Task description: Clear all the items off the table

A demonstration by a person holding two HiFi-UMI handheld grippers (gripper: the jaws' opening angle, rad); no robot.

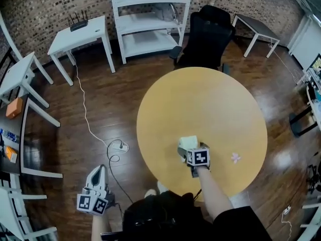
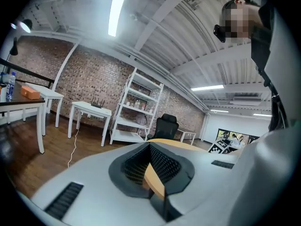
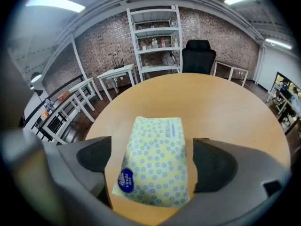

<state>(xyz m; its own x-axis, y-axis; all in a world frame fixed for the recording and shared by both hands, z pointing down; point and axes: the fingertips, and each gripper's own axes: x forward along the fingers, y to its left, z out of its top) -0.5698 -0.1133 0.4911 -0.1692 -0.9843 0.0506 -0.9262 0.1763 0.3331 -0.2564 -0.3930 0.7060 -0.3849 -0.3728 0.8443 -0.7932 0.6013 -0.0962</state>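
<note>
Round wooden worktop (image 1: 210,99) below me, and my right gripper (image 3: 154,149) has its jaws spread wide either side of the tissue pack (image 3: 153,178), pads not yet touching. I'd centre up, then squeeze its soft sides gently. Left gripper (image 1: 99,172) hangs off the worktop, jaws pressed together.
</note>
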